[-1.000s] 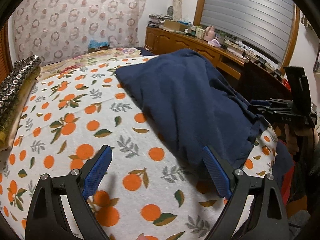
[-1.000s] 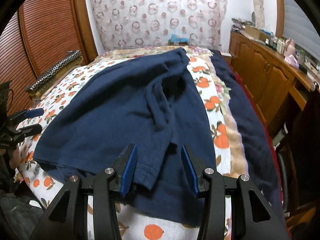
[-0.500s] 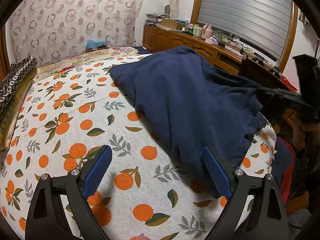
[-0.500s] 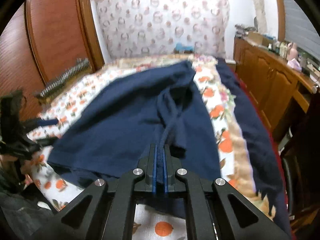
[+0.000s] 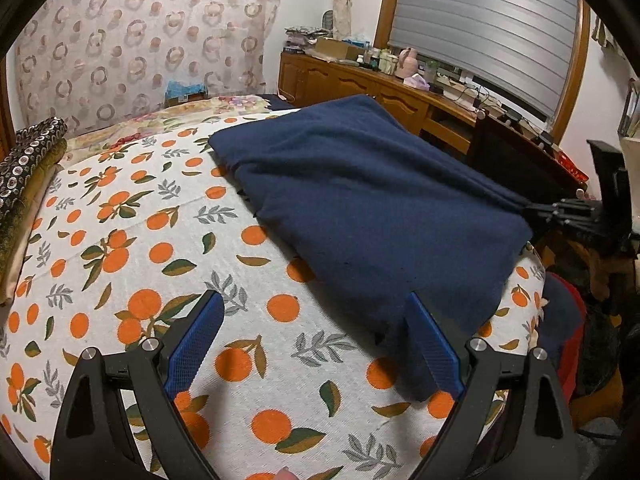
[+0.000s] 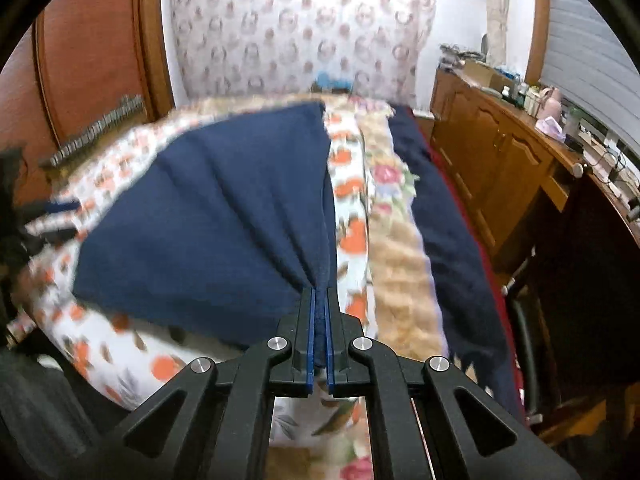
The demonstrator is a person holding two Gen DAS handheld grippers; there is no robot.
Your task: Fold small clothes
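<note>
Since the earlier frames, the right gripper [image 6: 319,334] has clamped its blue pads on an edge of the dark navy knitted garment [image 6: 224,224] and drawn it taut; the loose centre ridge is now stretched into straight creases. This suggests a first fold is being set up. The left gripper [image 5: 316,344] hovers with jaws wide apart and empty, its right pad just over the garment's near corner. Beyond, the garment lies across the orange-printed white bedspread [image 5: 132,248], toward the patterned headboard [image 5: 132,40].
</note>
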